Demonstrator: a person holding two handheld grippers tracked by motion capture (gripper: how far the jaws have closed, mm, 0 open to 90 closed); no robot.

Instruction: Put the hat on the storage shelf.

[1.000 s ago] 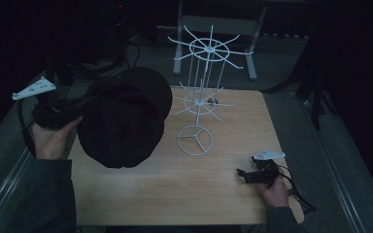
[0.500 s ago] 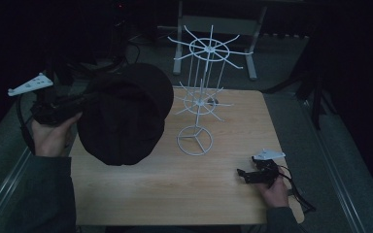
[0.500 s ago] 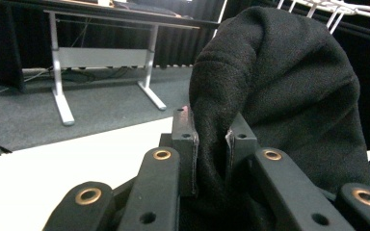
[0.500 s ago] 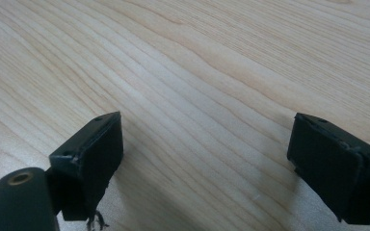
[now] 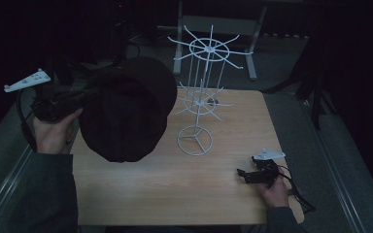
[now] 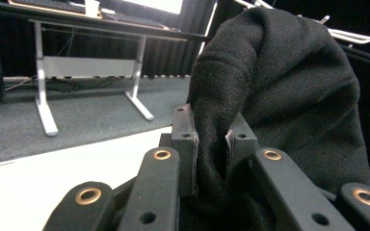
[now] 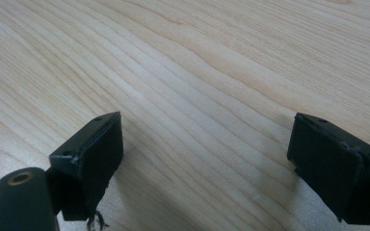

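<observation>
Dim scene seen from above, with a light wooden table [image 5: 175,194] at centre. Left gripper [image 5: 85,94] held up in the person's left hand [image 5: 53,133] at the near-left edge of the table, above the tabletop, jaws clamped together on a fold of a black hat [image 5: 126,109]. In the left gripper view, same left gripper [image 6: 211,144] with its 2 pads pinching thick black fleece-like fabric of the black hat [image 6: 289,96], the rest of the fabric bulging up and to the right beyond the jaws. From above, hat hanging broad and rounded over the left part of the table, just left of a white wire stand [image 5: 196,104] and overlapping its left arms in the picture; contact between hat and stand impossible to tell. Stand upright near the table's middle, with a ring base, a central post and 2 tiers of radiating wire arms, upper tier wider than the lower. Right gripper [image 5: 245,175] resting low at the near-right part of the table, in the person's right hand [image 5: 274,187], well apart from stand and hat, cable trailing off to the near right. In the right gripper view, right gripper [image 7: 204,159] with jaws spread wide apart, nothing between them but bare wood grain of the table [image 7: 197,72].
</observation>
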